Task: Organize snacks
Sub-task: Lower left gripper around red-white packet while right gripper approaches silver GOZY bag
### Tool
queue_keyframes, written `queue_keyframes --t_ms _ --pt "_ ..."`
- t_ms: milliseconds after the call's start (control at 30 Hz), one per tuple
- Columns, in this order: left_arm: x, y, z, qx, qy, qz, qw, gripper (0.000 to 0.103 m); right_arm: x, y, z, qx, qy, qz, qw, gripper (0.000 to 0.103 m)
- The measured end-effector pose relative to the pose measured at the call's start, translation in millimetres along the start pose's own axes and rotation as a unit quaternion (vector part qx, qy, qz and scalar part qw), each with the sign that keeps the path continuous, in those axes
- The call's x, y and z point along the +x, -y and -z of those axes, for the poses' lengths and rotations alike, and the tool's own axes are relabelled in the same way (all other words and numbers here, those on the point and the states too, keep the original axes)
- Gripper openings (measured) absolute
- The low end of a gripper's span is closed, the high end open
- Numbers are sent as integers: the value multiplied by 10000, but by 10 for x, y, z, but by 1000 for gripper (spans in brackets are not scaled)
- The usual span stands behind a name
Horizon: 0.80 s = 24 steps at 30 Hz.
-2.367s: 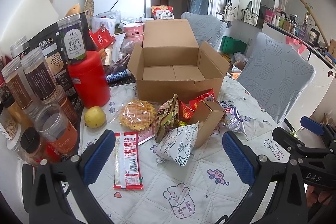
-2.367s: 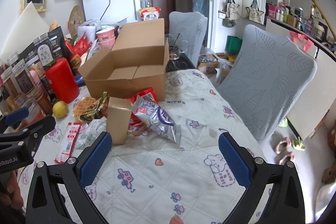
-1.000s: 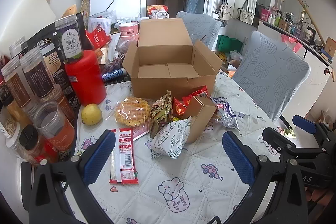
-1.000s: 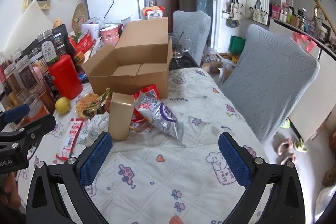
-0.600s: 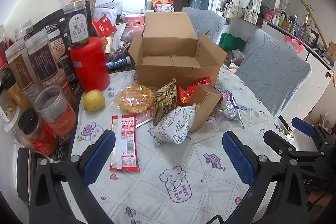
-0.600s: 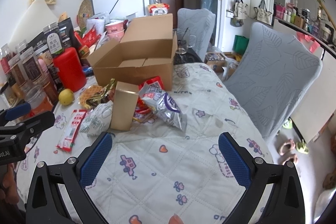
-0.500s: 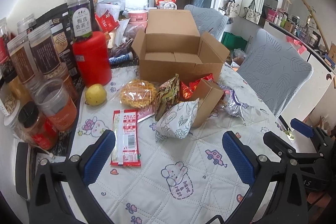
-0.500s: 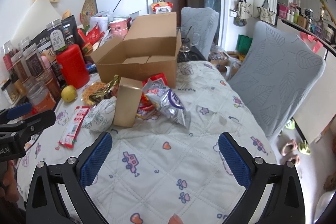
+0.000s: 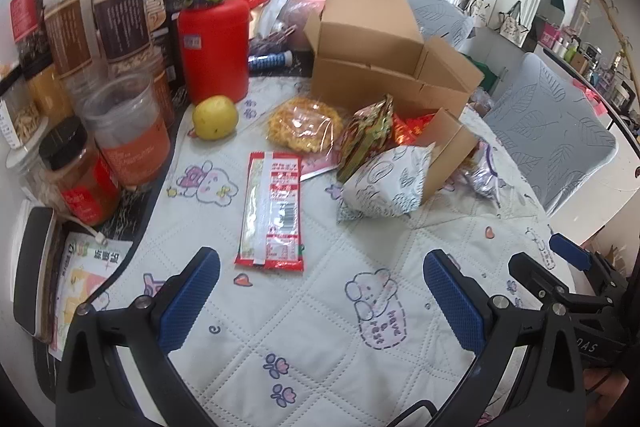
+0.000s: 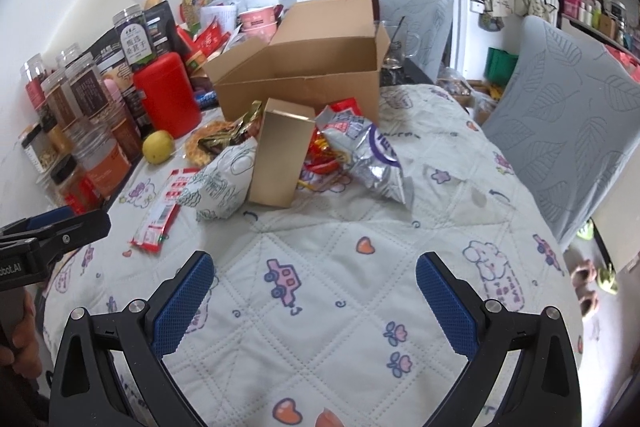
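An open cardboard box (image 9: 384, 67) (image 10: 304, 83) stands on the quilted table. In front of it lies a heap of snacks: a long red packet (image 9: 272, 211) (image 10: 158, 211), a white patterned bag (image 9: 384, 183) (image 10: 220, 183), a small tan box (image 9: 448, 155) (image 10: 280, 151), a yellow waffle pack (image 9: 304, 125), a green-gold pack (image 9: 366, 135) and a silver-purple bag (image 10: 368, 155). My left gripper (image 9: 320, 291) is open and empty, just short of the red packet. My right gripper (image 10: 316, 291) is open and empty, well short of the heap.
Jars (image 9: 120, 135), a red canister (image 9: 214, 45) (image 10: 166, 99) and a lemon (image 9: 215, 111) (image 10: 158, 146) crowd the table's left side. A phone (image 9: 34, 267) lies at the left edge. Two grey chairs (image 10: 560, 131) stand to the right.
My left gripper has dropped lower and closer to the table, toward the red packet. My right gripper has edged forward a little. Both stay open.
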State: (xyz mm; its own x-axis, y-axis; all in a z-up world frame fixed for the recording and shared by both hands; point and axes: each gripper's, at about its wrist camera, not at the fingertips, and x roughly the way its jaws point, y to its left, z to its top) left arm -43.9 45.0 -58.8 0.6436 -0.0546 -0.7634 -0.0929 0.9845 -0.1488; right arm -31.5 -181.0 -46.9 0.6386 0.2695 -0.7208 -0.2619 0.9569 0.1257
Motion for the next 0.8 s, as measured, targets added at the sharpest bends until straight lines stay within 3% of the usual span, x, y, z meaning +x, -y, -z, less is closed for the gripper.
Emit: queue_keyframes --t_ms 533,733,800 --pt "538 -299 18 -370 -536 -47 9979 98 472 -100 -42 -135 -358 -161 9991 103" --pt "805 -363 -94 -487 -745 71 9960 89 645 -113 -130 -197 -480 -174 9985 103" --pt "890 -381 -127 -497 -819 85 9954 79 692 -114 -162 -232 -507 -147 9983 103"
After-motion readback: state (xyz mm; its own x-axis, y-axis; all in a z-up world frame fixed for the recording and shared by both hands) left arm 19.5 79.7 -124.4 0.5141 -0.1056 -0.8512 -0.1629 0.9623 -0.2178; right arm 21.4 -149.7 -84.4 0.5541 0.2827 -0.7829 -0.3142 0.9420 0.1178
